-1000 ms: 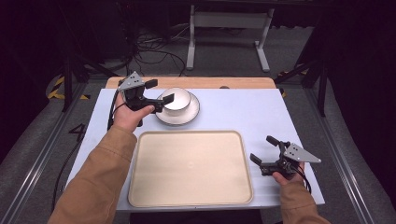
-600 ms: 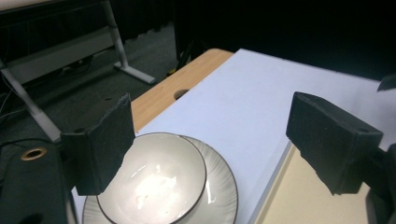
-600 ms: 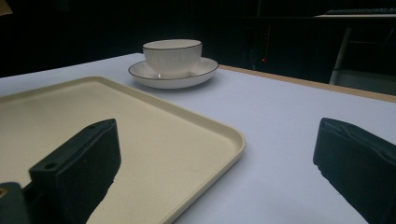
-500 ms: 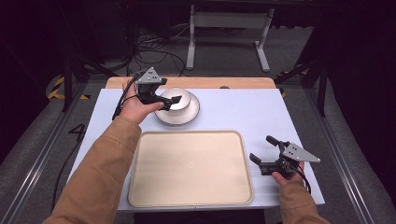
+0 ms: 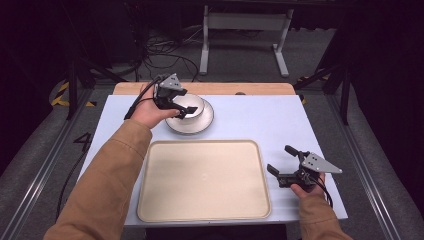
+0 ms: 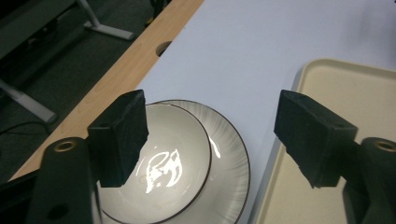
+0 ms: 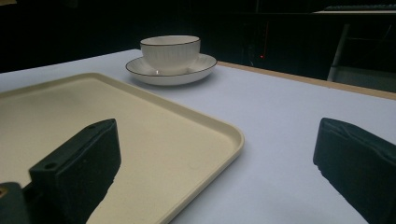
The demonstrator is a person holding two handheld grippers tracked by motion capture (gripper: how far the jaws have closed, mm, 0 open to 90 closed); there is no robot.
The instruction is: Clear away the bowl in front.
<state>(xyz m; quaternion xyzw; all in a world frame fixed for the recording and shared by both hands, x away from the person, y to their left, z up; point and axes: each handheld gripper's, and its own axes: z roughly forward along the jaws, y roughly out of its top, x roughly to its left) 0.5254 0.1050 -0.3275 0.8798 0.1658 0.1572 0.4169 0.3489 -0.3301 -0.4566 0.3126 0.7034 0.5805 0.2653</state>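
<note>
A white bowl (image 5: 196, 103) with a dark rim stands in a matching saucer (image 5: 201, 124) at the table's far left-centre. My left gripper (image 5: 183, 103) hovers open over the bowl's left side. In the left gripper view its jaws straddle the bowl (image 6: 173, 161) and saucer (image 6: 235, 161) from above, touching neither. My right gripper (image 5: 280, 161) rests open near the front right of the table, beside the beige tray (image 5: 202, 180). The right gripper view looks low across the tray (image 7: 93, 121) toward the bowl (image 7: 170, 51) and saucer (image 7: 204, 64).
The white table top (image 5: 260, 117) has a wooden strip (image 5: 225, 88) along its far edge, with a hole in it. Bare surface lies right of the saucer. Dark floor, cables and a metal stand (image 5: 242, 30) are beyond the table.
My left gripper has moved right and turned, from beside the bowl's left edge to over the bowl. The right gripper has stayed still.
</note>
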